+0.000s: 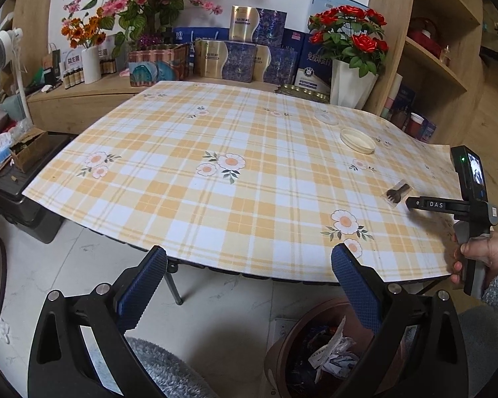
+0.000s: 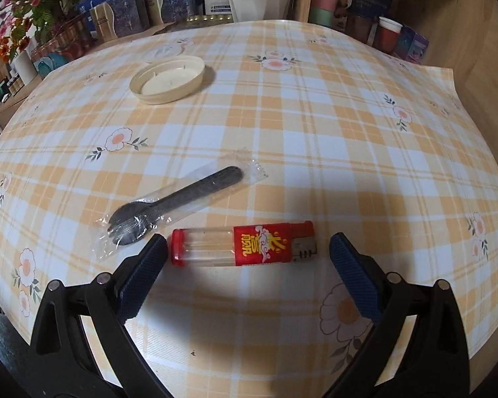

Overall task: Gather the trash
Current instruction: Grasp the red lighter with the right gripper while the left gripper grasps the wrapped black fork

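The right gripper (image 2: 247, 273) tilts steeply down over the checked tablecloth (image 2: 282, 126), its blue-padded jaws spread wide on either side of a red-and-clear lighter (image 2: 242, 244). The lighter lies crosswise between the fingertips: the left pad's tip sits just beside its red base cap, whether touching cannot be told, while the right pad (image 2: 352, 275) stands apart from the metal head end. Nothing is pinched. At about 10 o'clock from the lighter, just beside it, lies a black plastic fork in a clear wrapper (image 2: 179, 202), its head toward the left finger. Farther off at 11 o'clock sits a cream round lid (image 2: 167, 79), rim up.

From the left wrist view, the person's right hand (image 1: 478, 258), in a grey fuzzy sleeve, grips the handle at the table's near right edge, the tool reaching leftward over the cloth.

The left gripper (image 1: 249, 285) hangs off the table's near edge, angled down, jaws spread and empty. Below its right finger (image 1: 355, 288), on the floor, stands a brown trash bin (image 1: 282, 355) holding crumpled wrappers.
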The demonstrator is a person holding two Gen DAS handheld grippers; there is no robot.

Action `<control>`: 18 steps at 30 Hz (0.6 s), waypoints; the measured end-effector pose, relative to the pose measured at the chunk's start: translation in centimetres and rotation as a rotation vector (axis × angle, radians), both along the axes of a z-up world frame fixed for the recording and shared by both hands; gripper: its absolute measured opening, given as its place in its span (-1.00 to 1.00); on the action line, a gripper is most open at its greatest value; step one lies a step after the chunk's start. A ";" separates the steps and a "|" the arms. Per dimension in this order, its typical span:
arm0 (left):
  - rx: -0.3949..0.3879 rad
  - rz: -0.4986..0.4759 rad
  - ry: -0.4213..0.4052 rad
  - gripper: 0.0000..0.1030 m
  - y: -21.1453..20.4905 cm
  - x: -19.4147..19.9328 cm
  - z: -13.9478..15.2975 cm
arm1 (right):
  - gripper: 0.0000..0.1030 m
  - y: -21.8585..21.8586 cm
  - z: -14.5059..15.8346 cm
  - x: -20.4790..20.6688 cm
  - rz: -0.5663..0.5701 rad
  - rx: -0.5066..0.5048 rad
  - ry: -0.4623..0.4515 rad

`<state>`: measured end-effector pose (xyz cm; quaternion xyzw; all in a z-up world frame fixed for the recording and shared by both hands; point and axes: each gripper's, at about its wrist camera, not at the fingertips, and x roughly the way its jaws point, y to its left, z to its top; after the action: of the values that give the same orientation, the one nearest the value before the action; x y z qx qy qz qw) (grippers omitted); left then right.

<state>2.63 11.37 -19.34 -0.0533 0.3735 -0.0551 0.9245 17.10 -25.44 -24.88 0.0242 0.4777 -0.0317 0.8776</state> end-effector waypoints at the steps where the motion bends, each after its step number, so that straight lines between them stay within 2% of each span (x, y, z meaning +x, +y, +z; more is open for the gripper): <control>1: 0.001 -0.006 0.002 0.88 -0.2 0.2 0.0 | 0.62 -0.1 0.2 -0.1 0.003 0.011 -0.003; 3: 0.012 -0.043 0.003 0.88 -1.2 1.0 0.1 | 0.62 -0.2 0.7 -0.6 0.014 -0.002 -0.021; 5: 0.015 -0.097 -0.004 0.88 -2.4 1.9 0.3 | 0.62 -0.5 1.4 -1.4 0.022 0.026 -0.054; 8: 0.004 -0.247 0.051 0.88 -5.7 4.3 0.0 | 0.62 -1.7 2.4 -2.9 0.003 0.081 -0.093; 13: 0.049 -0.414 0.048 0.88 -12.5 8.1 0.1 | 0.62 -4.0 3.5 -5.2 -0.040 0.164 -0.148; 16: 0.112 -0.518 0.060 0.88 -17.4 10.6 -0.1 | 0.62 -4.8 3.9 -6.8 -0.047 0.146 -0.173; 17: 0.118 -0.550 0.060 0.86 -19.0 11.5 -0.3 | 0.62 -5.2 4.0 -7.4 -0.052 0.142 -0.179; 18: 0.119 -0.575 0.065 0.74 -20.1 12.2 -0.4 | 0.62 -5.5 4.0 -7.7 -0.056 0.145 -0.181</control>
<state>14.80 -8.69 -19.77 0.1072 0.4052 -0.2908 0.8601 9.39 -30.91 -20.86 0.1040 0.3965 -0.0194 0.9119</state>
